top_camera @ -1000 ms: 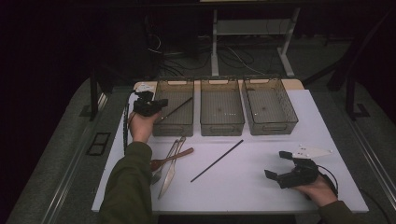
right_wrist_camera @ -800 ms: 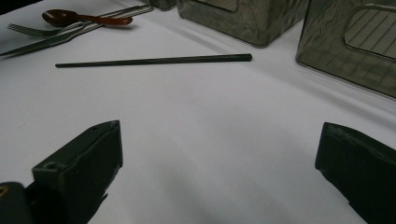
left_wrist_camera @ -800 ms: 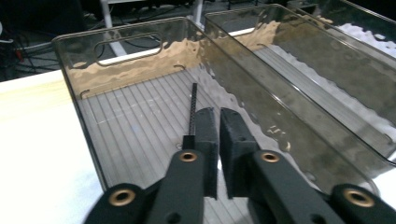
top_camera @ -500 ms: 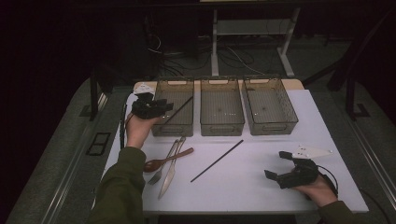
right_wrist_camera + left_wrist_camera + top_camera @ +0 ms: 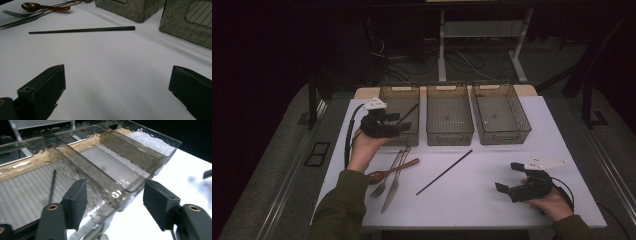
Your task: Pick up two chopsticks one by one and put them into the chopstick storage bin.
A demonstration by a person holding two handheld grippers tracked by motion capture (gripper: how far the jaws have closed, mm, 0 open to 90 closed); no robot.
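The left gripper (image 5: 399, 121) hovers by the left tray (image 5: 408, 102), jaws apart (a thin stick (image 5: 51, 187), probably, lies inside). The right gripper (image 5: 511, 178) rests low, jaws apart.

Two clear bins, both holding nothing, stand side by side at the frame's upper middle: the middle bin (image 5: 449, 137) and the right bin (image 5: 504, 136). Lower left of centre, a brown spoon (image 5: 392, 170) lies across a fork (image 5: 378, 189) and a knife (image 5: 391, 192) on the white table (image 5: 482, 200). Cables (image 5: 462, 62) trail over the dark floor at the top, beside a white desk leg (image 5: 441, 45).
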